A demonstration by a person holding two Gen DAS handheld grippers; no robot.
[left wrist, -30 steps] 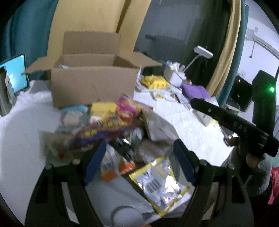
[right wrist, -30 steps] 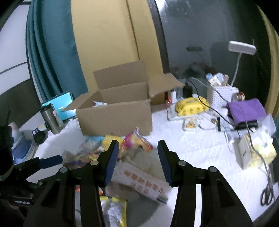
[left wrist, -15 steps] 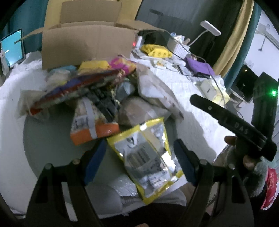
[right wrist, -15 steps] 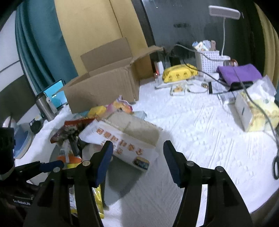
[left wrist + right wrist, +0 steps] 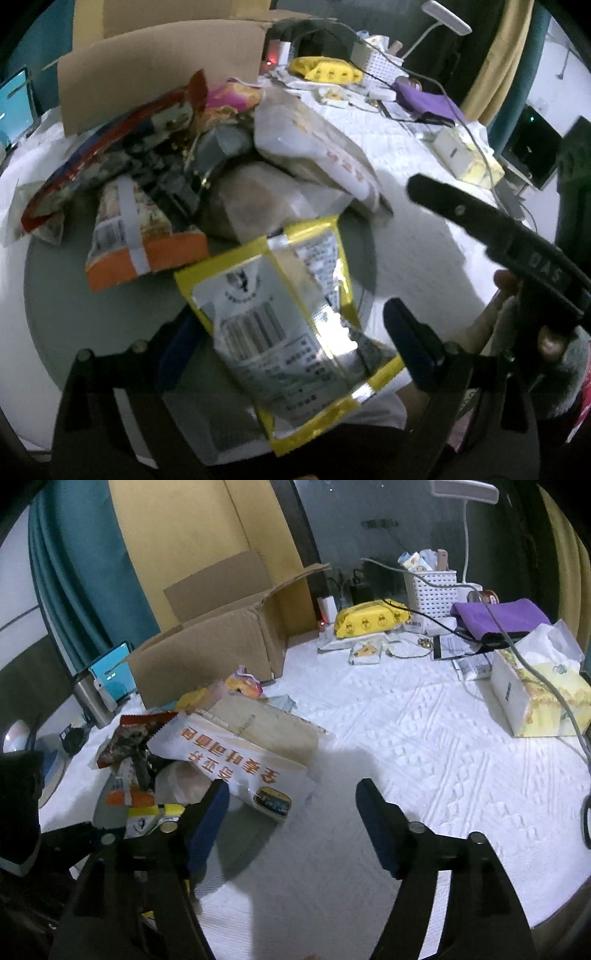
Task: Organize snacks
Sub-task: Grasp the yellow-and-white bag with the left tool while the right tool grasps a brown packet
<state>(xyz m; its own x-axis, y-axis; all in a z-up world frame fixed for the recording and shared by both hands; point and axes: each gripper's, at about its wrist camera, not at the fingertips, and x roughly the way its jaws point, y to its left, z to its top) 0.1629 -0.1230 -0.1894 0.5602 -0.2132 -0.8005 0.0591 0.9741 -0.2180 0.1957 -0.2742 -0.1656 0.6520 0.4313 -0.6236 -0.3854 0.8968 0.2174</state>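
A pile of snack bags lies on a round grey mat [image 5: 74, 314] in front of an open cardboard box [image 5: 159, 70]. My left gripper [image 5: 288, 336] is open, its jaws on either side of a silver and yellow pouch [image 5: 291, 317] at the near edge of the pile. An orange bag [image 5: 144, 236] and a red bag [image 5: 110, 144] lie behind it. My right gripper [image 5: 291, 819] is open and empty, just right of a white bag with red print [image 5: 240, 760]. The box also shows in the right wrist view [image 5: 207, 646].
A white textured cloth [image 5: 424, 757] covers the table. At the back right stand a yellow pouch [image 5: 369, 618], a white basket [image 5: 430, 587], a purple cloth [image 5: 498, 613], cables and a tissue pack [image 5: 535, 698]. A tablet [image 5: 110, 672] and a metal cup [image 5: 90, 701] stand left of the box.
Both grippers have dropped lower and moved closer to the snack pile. The left gripper now frames the silver and yellow pouch. Both stay open.
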